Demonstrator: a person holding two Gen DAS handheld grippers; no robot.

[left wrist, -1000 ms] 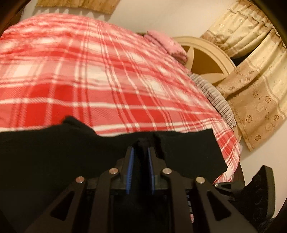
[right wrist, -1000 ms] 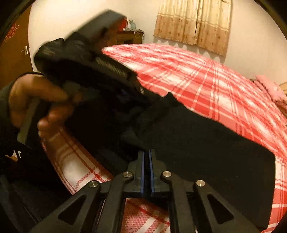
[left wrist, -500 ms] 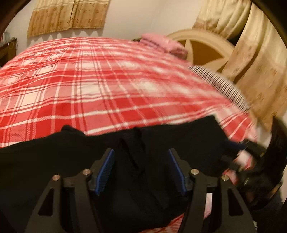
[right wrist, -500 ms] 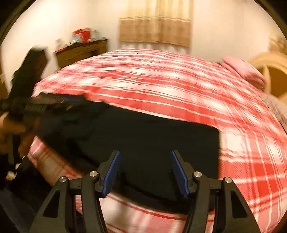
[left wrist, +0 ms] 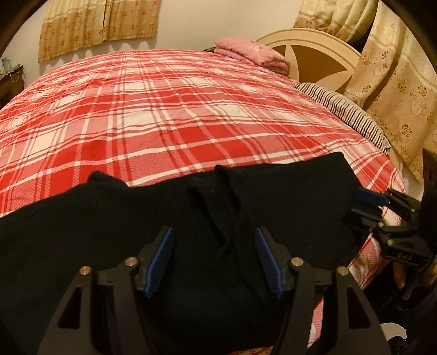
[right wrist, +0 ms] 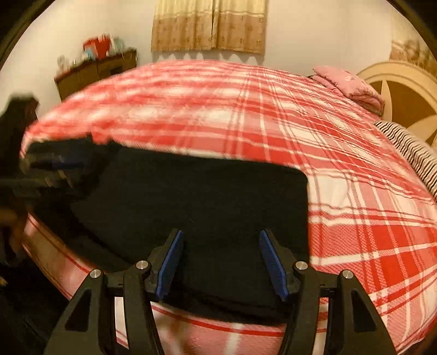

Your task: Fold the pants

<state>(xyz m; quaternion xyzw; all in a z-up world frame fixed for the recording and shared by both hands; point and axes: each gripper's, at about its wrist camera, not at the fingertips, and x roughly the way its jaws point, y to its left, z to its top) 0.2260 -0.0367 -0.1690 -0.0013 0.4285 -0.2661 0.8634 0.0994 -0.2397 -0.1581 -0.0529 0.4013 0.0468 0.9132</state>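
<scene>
Left gripper [left wrist: 214, 259]: jaws spread, just opened, blue pads clear of cloth; a ridge of pants [left wrist: 169, 218] lies between them, unpinched. Right gripper [right wrist: 221, 263]: jaws likewise spread, just opened, above flat folded end of pants [right wrist: 196, 202]. Pants: black, lying along near edge of bed [left wrist: 153, 109] on red plaid cover. Pink pillow [left wrist: 251, 53] by headboard [left wrist: 314, 41]; curtain [right wrist: 210, 24] on far wall.

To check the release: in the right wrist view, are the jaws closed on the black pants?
No, the right gripper stands open above the pants.
</scene>
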